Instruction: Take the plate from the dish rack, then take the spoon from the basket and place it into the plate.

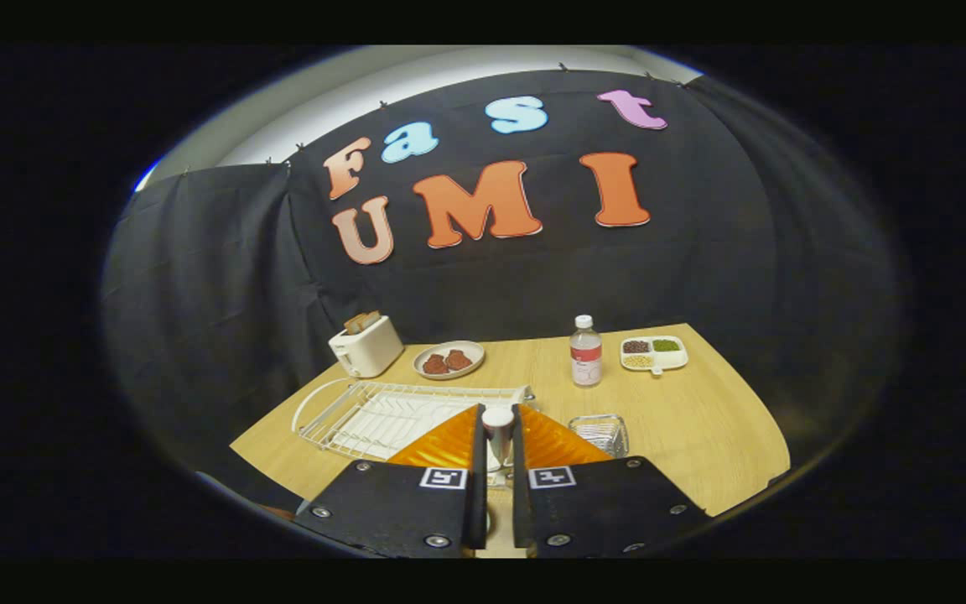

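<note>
Two fingers (449, 443) of the gripper (497, 413) stand nearly pressed together, with a narrow gap between them. In that gap sits a slim pale stem with a rounded end, which I read as the spoon (497, 426) held by its handle. Both fingers look to press on it, so it is pinched. The bowl end is hidden behind the fingers.

Handling, as a judgement: the spoon is light, stiff and smooth, so it can swivel or slip in a two-point pinch. Best hold is mid-handle with the flat faces against the pads. Keep the squeeze firm and set it down low rather than dropping it, since it may clatter or bounce out.

Low in the gap, a pale patch (495, 480) may be the task's plate; cannot tell.

Just beyond the fingers lies the small see-through basket (602, 434), apart from the spoon. Level with the basket on the other side, the white wire dish rack (340, 411) sits on its tray, and its slots look bare.

Farther off on the wooden table (701, 419):
- a capped bottle (586, 352), upright
- a plate of meat (449, 359)
- a white toaster (366, 346) with bread in it
- a divided dish (654, 353) of beans, well apart from the spoon
</note>
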The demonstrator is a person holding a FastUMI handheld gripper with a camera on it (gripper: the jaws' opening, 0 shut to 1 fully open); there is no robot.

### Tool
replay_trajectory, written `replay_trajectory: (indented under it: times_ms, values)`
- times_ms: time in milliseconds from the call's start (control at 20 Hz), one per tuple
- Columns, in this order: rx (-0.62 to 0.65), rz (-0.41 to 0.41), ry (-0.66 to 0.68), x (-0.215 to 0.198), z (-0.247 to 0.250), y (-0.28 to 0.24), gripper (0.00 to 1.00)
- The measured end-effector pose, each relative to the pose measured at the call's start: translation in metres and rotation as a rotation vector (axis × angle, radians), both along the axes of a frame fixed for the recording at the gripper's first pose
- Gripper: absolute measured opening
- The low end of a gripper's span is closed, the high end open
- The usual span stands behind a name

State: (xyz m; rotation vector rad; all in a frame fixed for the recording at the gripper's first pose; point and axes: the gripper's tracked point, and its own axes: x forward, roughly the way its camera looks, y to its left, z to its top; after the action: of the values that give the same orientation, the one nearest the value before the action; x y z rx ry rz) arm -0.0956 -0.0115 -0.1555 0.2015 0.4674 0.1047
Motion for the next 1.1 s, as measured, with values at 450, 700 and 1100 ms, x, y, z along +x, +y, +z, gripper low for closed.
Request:
replay_trajectory:
  times_ms: [450,700,1100]
  values:
    - [0.054,0.191,0.05,-0.006,-0.019,0.081,0.12]
    - [0.064,0.267,0.13,-0.017,-0.054,0.118,0.12]
    - [0.057,0.38,0.21,-0.028,-0.089,0.167,0.12]
